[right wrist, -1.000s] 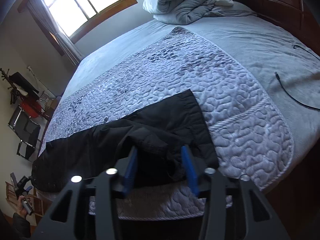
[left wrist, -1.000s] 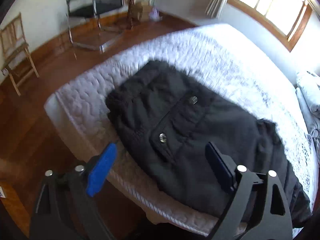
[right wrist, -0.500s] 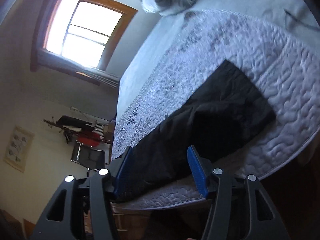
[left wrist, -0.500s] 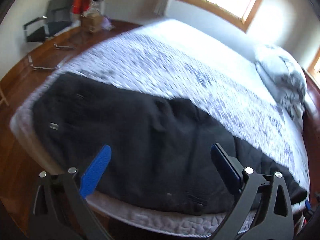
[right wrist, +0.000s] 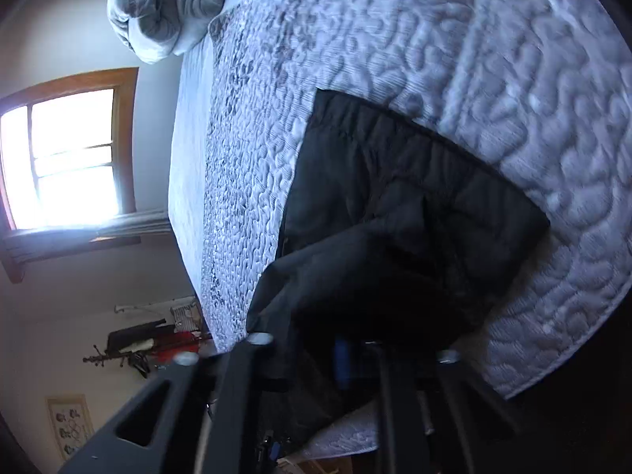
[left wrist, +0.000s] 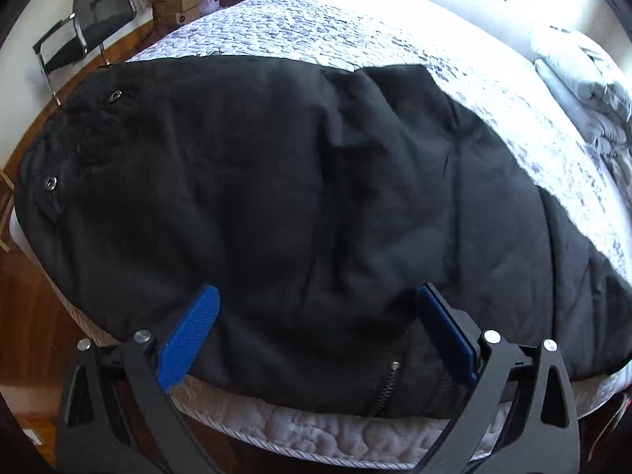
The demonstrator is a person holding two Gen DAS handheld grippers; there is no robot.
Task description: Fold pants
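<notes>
Basically the black pants [left wrist: 316,205] lie spread lengthwise along the near edge of the bed [left wrist: 324,27], on the quilted cover, waist w/ snaps toward the left wrist view's left side, zipper [left wrist: 385,389] right at the mattress edge. Fabric looks thick, padded and soft, so prob. heavier than thin trousers, floppy, won't hold a crease by itself; outer shell looks smooth, maybe a bit slippery on the pads. Left gripper [left wrist: 316,339] hovers over the near edge, fingers wide apart, grasping nothing. Right gripper [right wrist: 347,359] sits at the leg end, cloth bunched up and draped over its front; only one blue pad [right wrist: 341,363] shows, so can't tell whether it's clenched on the cloth. Best hold, I'd say: pinch a hem or waistband, double layer, not the smooth mid panel. Edges: near side of the pants is at the mattress lip w/ floor [left wrist: 27,300] below, so a slack pull could slide them off. Plenty of open cover on the far side toward the window [right wrist: 67,158]; rolled duvet [right wrist: 170,4] well apart at the head end, so fold away from the lip.
</notes>
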